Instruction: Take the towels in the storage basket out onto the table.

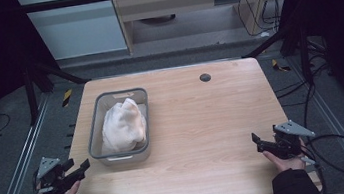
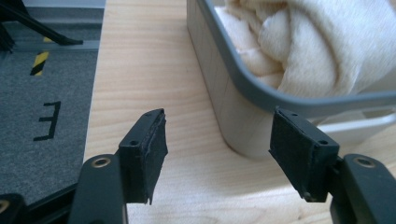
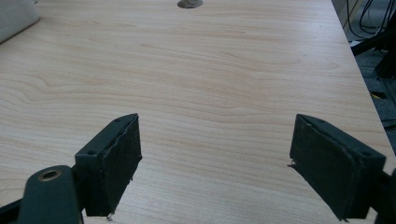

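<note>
A grey plastic basket (image 1: 95, 135) stands on the left half of the wooden table (image 1: 204, 128), with a bunched cream cloth (image 1: 123, 126) heaped inside it. My left gripper (image 1: 79, 168) rests at the table's front left corner, open and empty, just short of the basket's near corner (image 2: 243, 135). In the left gripper view the cloth (image 2: 317, 42) bulges above the basket's rim (image 2: 261, 91). My right gripper (image 1: 258, 142) sits at the front right edge, open, with bare table (image 3: 219, 93) between its jaws.
A round dark cable hole (image 1: 205, 77) is set in the table's far side. Black cable loops (image 1: 341, 153) lie on the floor to the right. Metal frame rails (image 1: 22, 162) run along both sides. Yellow-black tape marks (image 1: 66, 97) sit on the floor.
</note>
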### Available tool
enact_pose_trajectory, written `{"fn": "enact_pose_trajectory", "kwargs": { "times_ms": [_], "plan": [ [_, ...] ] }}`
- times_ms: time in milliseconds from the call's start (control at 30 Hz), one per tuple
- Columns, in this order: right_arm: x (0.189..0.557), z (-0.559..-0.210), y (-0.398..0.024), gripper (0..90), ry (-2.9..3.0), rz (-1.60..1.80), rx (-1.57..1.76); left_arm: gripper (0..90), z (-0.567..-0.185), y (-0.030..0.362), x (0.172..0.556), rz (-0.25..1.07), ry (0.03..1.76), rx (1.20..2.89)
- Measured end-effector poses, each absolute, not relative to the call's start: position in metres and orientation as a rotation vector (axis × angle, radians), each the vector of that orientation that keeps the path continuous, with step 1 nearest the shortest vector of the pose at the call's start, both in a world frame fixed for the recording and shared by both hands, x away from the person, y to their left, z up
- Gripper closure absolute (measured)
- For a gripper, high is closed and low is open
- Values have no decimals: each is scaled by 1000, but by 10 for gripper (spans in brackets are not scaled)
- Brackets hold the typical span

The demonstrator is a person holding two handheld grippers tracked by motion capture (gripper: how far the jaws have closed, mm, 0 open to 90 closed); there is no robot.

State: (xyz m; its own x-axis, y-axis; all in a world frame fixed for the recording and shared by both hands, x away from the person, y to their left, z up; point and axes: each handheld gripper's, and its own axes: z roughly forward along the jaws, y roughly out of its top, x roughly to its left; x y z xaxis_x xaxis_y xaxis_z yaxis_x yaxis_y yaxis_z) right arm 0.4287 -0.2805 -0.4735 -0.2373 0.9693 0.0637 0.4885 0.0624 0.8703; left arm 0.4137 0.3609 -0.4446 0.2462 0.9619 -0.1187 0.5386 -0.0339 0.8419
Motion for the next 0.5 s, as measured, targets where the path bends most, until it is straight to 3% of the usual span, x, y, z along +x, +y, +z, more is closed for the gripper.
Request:
{"fn": "enact_pose_trajectory", "kwargs": {
  "times_ms": [500],
  "plan": [
    [429, -470, -278, 135, 1761, 1077, 1433, 231, -417, 358, 427, 654, 1326, 1660]
  ]
}}
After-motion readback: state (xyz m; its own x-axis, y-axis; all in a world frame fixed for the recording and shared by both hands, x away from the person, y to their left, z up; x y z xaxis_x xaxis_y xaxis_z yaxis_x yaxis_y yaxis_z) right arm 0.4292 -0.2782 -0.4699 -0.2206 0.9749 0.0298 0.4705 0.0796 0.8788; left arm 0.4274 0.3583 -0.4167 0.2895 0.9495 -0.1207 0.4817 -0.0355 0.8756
